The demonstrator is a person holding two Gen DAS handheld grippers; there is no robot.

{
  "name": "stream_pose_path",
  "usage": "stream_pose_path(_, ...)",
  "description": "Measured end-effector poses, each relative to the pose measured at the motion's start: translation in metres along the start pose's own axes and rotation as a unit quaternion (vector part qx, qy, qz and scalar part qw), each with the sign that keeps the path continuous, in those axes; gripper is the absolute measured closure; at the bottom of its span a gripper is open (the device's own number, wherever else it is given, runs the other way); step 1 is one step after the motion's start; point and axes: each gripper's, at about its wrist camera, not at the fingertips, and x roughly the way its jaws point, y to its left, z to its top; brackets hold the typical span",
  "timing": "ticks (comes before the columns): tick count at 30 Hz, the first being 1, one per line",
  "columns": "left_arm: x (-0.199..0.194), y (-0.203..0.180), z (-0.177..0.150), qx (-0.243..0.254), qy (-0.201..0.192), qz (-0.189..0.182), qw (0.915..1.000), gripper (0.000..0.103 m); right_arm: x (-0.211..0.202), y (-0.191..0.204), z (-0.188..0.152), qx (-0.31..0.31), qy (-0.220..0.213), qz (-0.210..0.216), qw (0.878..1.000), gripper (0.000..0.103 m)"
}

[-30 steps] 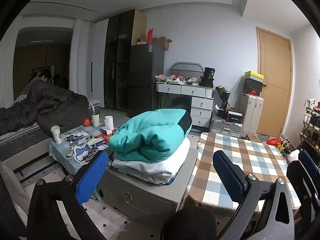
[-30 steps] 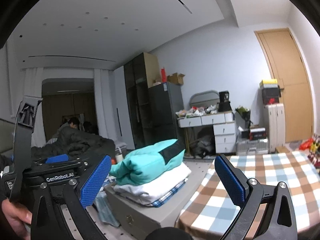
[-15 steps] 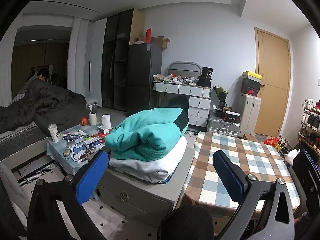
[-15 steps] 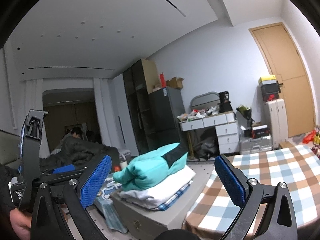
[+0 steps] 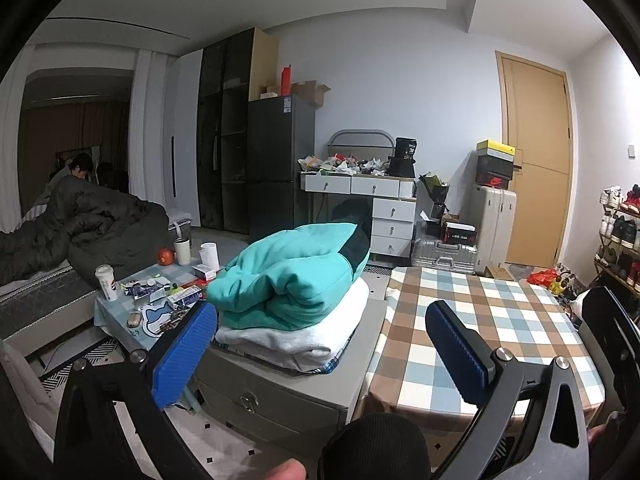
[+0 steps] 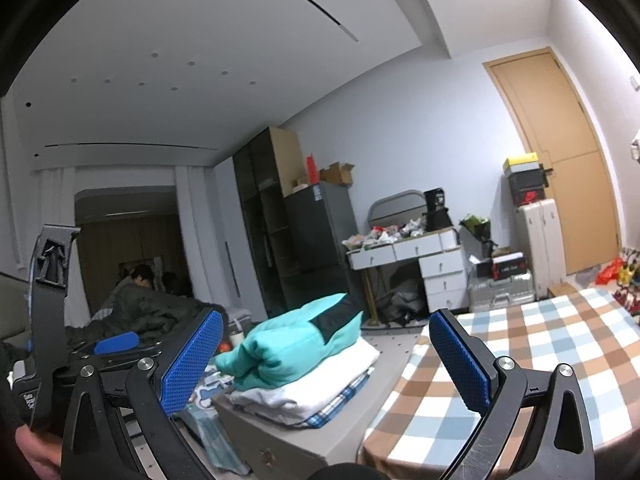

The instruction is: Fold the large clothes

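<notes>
A folded teal garment (image 5: 296,276) tops a stack of folded clothes (image 5: 296,340) on a grey drawer cabinet (image 5: 280,392), beside the checkered tabletop (image 5: 480,320). Both the left claw (image 5: 320,364) and right claw (image 6: 326,364) hover wide open, empty. Only the right wrist view shows the left claw's body; only the left shows a shoe rack (image 5: 620,236).

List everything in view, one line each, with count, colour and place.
folded garments: three, teal on white on blue plaid, stacked on the cabinet
cabinet: one, grey, beside the table
checked table: one, brown, blue and white, right
low table: one, cluttered, left
cups: three, white, low table
fridge: one, dark, back wall
dresser: one, white, back wall
suitcases: two, pale, by the door
door: one, tan, right
left gripper: open, empty
right gripper: open, empty
</notes>
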Motion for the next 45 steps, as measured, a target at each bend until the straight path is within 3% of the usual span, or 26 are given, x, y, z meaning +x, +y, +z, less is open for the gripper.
stream_pose_path(18, 0.000, -0.007, 0.001, 0.003, 0.010, -0.007, 0.9999, 0.001, -0.007, 0.002, -0.002, -0.027, -0.015, -0.014, 0.999, 0.000)
stream_pose_path(45, -0.004, -0.013, -0.002, 0.008, 0.007, -0.005, 0.9999, 0.001, -0.009, 0.004, -0.004, -0.027, 0.000, -0.012, 1.000, 0.000)
